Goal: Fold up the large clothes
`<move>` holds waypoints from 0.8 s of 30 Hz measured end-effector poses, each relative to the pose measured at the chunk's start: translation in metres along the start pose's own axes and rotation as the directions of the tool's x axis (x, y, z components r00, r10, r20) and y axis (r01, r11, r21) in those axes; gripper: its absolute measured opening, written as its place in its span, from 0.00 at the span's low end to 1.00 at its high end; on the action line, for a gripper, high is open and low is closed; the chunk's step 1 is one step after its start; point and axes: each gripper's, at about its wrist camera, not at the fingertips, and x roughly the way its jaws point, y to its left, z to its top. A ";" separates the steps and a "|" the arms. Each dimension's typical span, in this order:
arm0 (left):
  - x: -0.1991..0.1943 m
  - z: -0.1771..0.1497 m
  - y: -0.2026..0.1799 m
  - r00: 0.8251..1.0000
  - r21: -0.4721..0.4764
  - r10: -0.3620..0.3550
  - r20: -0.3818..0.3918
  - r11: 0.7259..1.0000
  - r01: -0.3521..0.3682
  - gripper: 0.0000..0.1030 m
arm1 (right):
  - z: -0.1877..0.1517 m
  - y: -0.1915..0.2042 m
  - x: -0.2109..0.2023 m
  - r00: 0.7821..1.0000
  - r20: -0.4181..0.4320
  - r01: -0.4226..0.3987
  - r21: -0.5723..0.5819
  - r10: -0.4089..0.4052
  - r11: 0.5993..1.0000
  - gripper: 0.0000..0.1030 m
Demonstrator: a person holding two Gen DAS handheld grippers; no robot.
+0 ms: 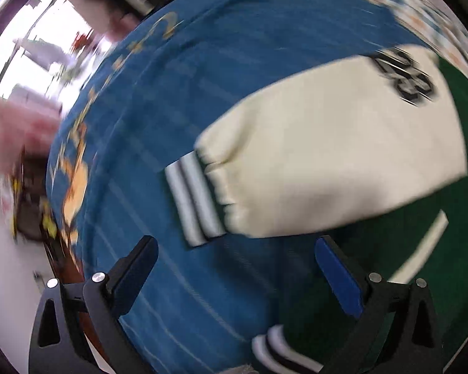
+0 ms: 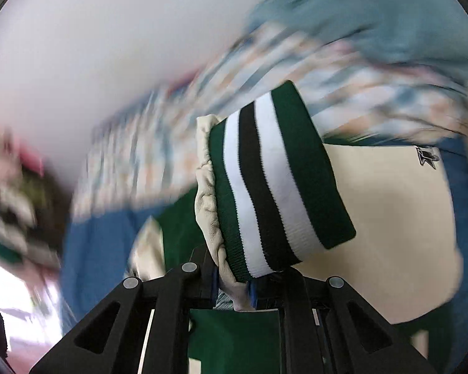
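A green varsity jacket with cream sleeves lies on a blue cloth. One cream sleeve with a striped cuff lies across it in the left wrist view. My left gripper is open and empty, just above the cloth below that cuff. My right gripper is shut on the other cream sleeve at its green, white and black striped cuff, which is lifted. The jacket body shows beneath the right gripper.
A patterned bedcover and a light blue garment lie beyond the jacket. A pale wall fills the upper left. The blue cloth's embroidered edge drops off to the left, with a bright window beyond.
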 end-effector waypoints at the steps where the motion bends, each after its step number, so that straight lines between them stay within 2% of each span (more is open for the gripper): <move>1: 0.005 0.000 0.009 1.000 -0.024 -0.007 -0.009 1.000 0.007 1.00 | -0.019 0.026 0.032 0.999 -0.048 0.002 -0.046 -0.005 0.999 0.14; 2: 0.010 0.000 0.023 1.000 -0.057 -0.024 -0.019 0.998 0.023 1.00 | -0.036 0.049 0.065 0.994 -0.112 0.004 -0.091 -0.014 0.996 0.14; 4: 0.019 -0.002 0.043 0.998 -0.111 -0.051 -0.043 0.993 0.046 1.00 | -0.072 0.080 0.121 0.969 -0.242 0.011 -0.149 -0.047 0.989 0.20; 6: 0.024 -0.005 0.057 0.991 -0.163 -0.102 -0.082 0.983 0.088 1.00 | -0.104 0.093 0.159 0.922 -0.385 -0.043 -0.182 -0.031 0.982 0.45; 7: 0.022 -0.011 0.060 0.988 -0.187 -0.127 -0.093 0.976 0.108 1.00 | -0.111 0.092 0.163 0.906 -0.423 -0.078 -0.177 -0.004 0.981 0.59; 8: 0.023 -0.016 0.064 0.979 -0.225 -0.172 -0.109 0.964 0.144 1.00 | -0.119 0.095 0.155 0.902 -0.430 -0.124 -0.156 0.046 0.980 0.65; 10: 0.029 -0.022 0.070 0.955 -0.301 -0.265 -0.130 0.929 0.217 1.00 | -0.120 0.088 0.132 0.908 -0.410 -0.156 -0.135 0.088 0.979 0.69; 11: 0.035 -0.024 0.072 0.936 -0.355 -0.325 -0.139 0.898 0.259 1.00 | -0.121 0.082 0.115 0.913 -0.396 -0.164 -0.124 0.103 0.979 0.70; 12: 0.047 -0.026 0.073 0.903 -0.424 -0.395 -0.167 0.856 0.296 1.00 | -0.121 0.076 0.101 0.918 -0.383 -0.161 -0.120 0.104 0.980 0.72; 13: 0.057 -0.027 0.072 0.878 -0.475 -0.440 -0.186 0.823 0.312 0.99 | -0.123 0.067 0.084 0.926 -0.368 -0.138 -0.121 0.085 0.983 0.72; 14: 0.072 -0.027 0.069 0.832 -0.559 -0.519 -0.197 0.756 0.340 0.99 | -0.123 0.059 0.070 0.931 -0.358 -0.114 -0.117 0.066 0.986 0.72; 15: 0.084 -0.025 0.064 0.794 -0.624 -0.580 -0.181 0.692 0.363 0.99 | -0.122 0.051 0.063 0.934 -0.354 -0.099 -0.108 0.055 0.989 0.72; 17: 0.099 -0.013 0.056 0.765 -0.678 -0.632 -0.125 0.618 0.399 0.99 | -0.124 0.034 0.052 0.935 -0.353 -0.062 -0.082 0.030 0.995 0.72; 18: 0.103 0.001 0.050 0.777 -0.679 -0.624 -0.089 0.608 0.411 0.99 | -0.131 0.025 0.051 0.933 -0.360 -0.041 -0.064 0.015 0.997 0.72; 19: 0.105 0.014 0.048 0.792 -0.668 -0.608 -0.055 0.612 0.423 0.98 | -0.131 0.014 0.053 0.929 -0.369 -0.024 -0.046 0.005 0.999 0.72; 20: 0.105 0.030 0.046 0.824 -0.643 -0.565 -0.031 0.643 0.417 0.91 | -0.136 0.009 0.056 0.928 -0.374 -0.006 -0.022 -0.002 1.000 0.72; 21: 0.106 0.047 0.045 0.857 -0.620 -0.514 -0.021 0.679 0.392 0.88 | -0.133 -0.002 0.059 0.927 -0.374 0.000 -0.003 -0.002 1.000 0.72; 22: 0.108 0.057 0.047 0.868 -0.617 -0.496 -0.011 0.687 0.385 0.79 | -0.134 -0.009 0.063 0.927 -0.375 0.006 0.014 0.000 1.000 0.72; 24: 0.109 0.091 0.055 0.913 -0.600 -0.407 0.022 0.725 0.337 0.55 | -0.132 -0.014 0.067 0.927 -0.375 0.010 0.026 0.001 1.000 0.72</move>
